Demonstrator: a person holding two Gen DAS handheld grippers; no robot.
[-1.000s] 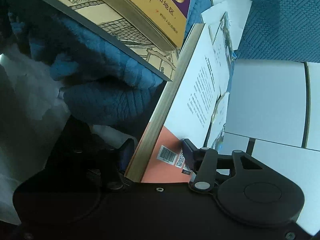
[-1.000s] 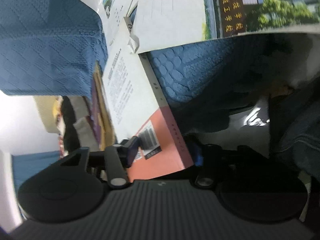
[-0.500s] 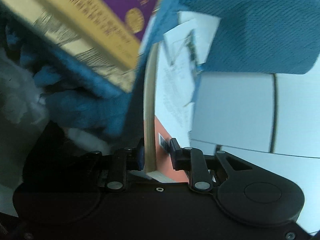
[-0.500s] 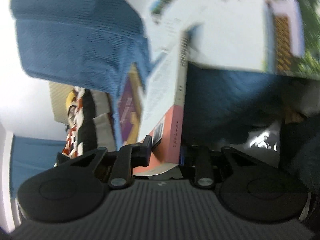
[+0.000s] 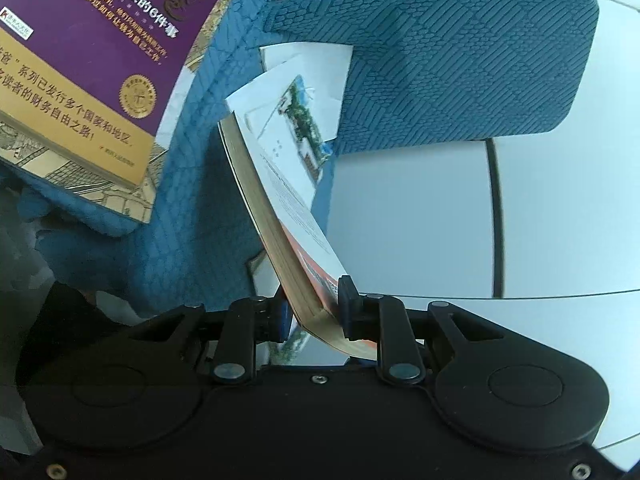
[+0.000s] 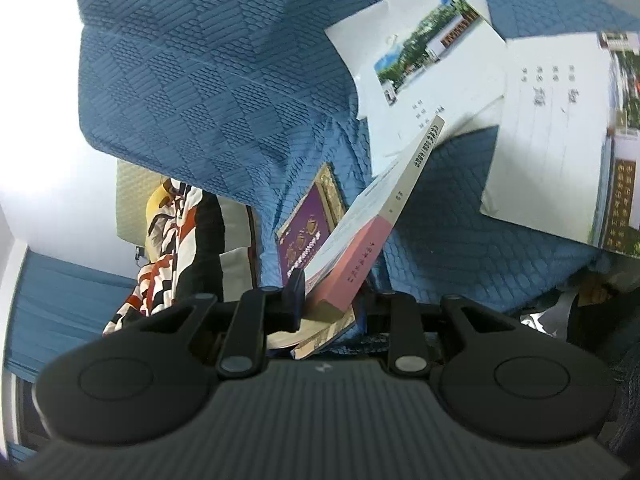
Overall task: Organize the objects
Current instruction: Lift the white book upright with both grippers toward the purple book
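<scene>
A paperback with a white and salmon cover (image 5: 288, 208) is held tilted on edge above the blue cushion. My left gripper (image 5: 314, 312) is shut on its lower corner at the page side, pads pressing both covers. In the right wrist view the same paperback (image 6: 380, 220) shows its spine, and my right gripper (image 6: 332, 304) is shut on its salmon end. The right gripper's far finger is hidden behind the book.
A purple and gold book (image 5: 92, 64) lies on another book on the blue sofa (image 5: 460, 60); it shows again as the purple book (image 6: 306, 232). White photo booklets (image 6: 432, 76) lie on the seat. Striped fabric (image 6: 168, 240) is at left. White floor tiles (image 5: 440, 220) lie beyond.
Both grippers closed onto the paperback and rose with it. The book came off the cushion and now stands steeper on its edge, with more sofa visible below.
</scene>
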